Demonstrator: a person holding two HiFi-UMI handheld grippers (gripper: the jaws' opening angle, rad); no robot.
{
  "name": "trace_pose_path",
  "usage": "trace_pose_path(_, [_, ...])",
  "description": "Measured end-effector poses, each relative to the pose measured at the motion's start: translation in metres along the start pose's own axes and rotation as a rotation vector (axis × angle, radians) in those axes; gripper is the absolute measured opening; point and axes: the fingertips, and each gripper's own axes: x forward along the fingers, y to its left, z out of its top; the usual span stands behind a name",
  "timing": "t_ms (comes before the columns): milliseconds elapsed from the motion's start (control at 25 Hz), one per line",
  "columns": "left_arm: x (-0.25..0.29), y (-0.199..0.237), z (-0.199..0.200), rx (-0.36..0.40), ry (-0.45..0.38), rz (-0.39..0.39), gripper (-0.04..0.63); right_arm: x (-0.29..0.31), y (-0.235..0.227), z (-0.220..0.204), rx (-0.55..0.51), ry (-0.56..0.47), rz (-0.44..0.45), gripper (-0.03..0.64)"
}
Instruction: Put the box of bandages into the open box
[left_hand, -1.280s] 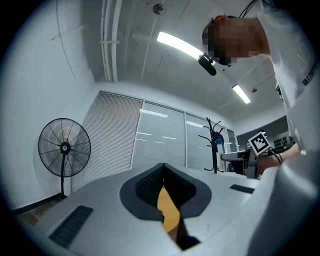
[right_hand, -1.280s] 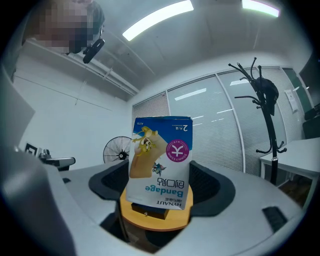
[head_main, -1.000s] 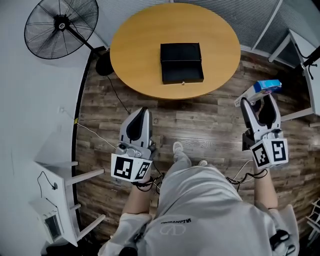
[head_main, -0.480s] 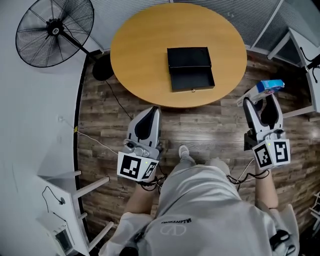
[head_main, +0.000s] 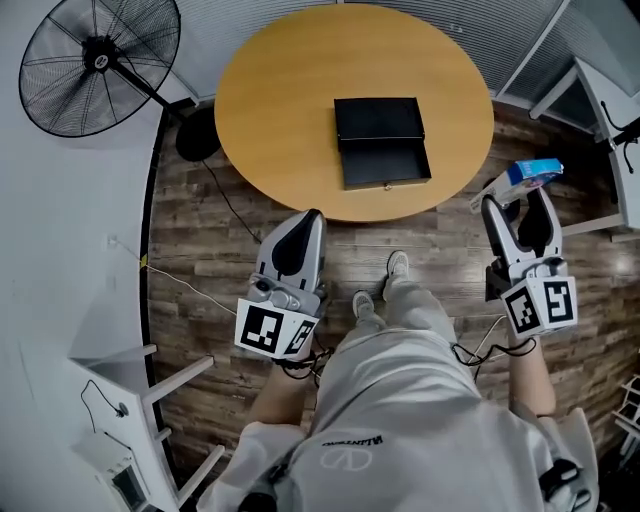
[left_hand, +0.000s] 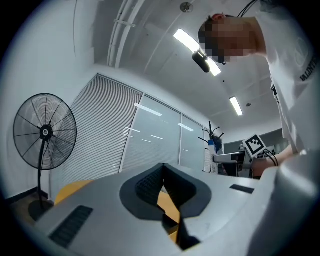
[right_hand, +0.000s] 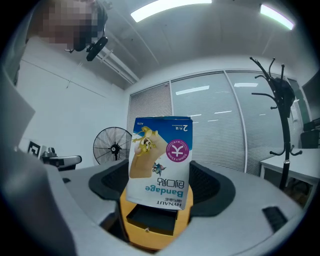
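Small blue-and-white cardboard box of bandages (right_hand: 160, 160) clamped by one end between jaws of right gripper (head_main: 518, 203), right edge of head view, off table, well apart from open black box (head_main: 385, 162) at centre of round wooden table (head_main: 280, 100). Left gripper (head_main: 308, 218) jaws together, empty, lower centre-left. Carton likely light, thin-walled, crushable. Flat faces suit a hold at mid-body with gentle squeeze.

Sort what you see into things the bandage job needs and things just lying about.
Job: box of bandages, clamped in the right tool; open black box; round table under it.
Idle or lying about: standing fan; coat stand; left tool, shut, empty.
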Motion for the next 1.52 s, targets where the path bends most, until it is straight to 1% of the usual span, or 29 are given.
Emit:
trace_pose_path(160, [0.018, 0.011, -0.006, -0.004, 0.014, 0.01, 0.008, 0.024, -0.007, -0.007, 0.0, 0.019, 0.02, 0.391])
trace_pose_path(280, [0.035, 0.018, -0.01, 0.009, 0.027, 0.018, 0.008, 0.045, -0.013, -0.016, -0.01, 0.046, 0.049, 0.391])
trace_pose_path(360, [0.048, 0.023, -0.012, 0.02, 0.032, 0.025, 0.008, 0.061, -0.017, -0.024, -0.022, 0.07, 0.077, 0.391])
trace_pose_path(600, [0.09, 0.042, -0.026, 0.02, 0.057, 0.061, 0.008, 0.115, -0.019, -0.049, -0.07, 0.157, 0.195, 0.391])
trace_pose_path(800, [0.122, 0.055, -0.045, 0.009, 0.081, 0.09, 0.008, 0.152, -0.024, -0.068, -0.067, 0.196, 0.271, 0.391])
trace_pose_path(1080, [0.175, 0.075, -0.075, -0.008, 0.132, 0.118, 0.008, 0.201, -0.038, -0.093, -0.052, 0.256, 0.346, 0.391])
trace_pose_path(1320, [0.208, 0.076, -0.094, 0.004, 0.16, 0.145, 0.008, 0.22, -0.038, -0.124, -0.093, 0.352, 0.464, 0.391])
trace_pose_path(1520, [0.21, 0.083, -0.108, -0.009, 0.184, 0.181, 0.008, 0.226, -0.022, -0.157, -0.145, 0.458, 0.559, 0.391])
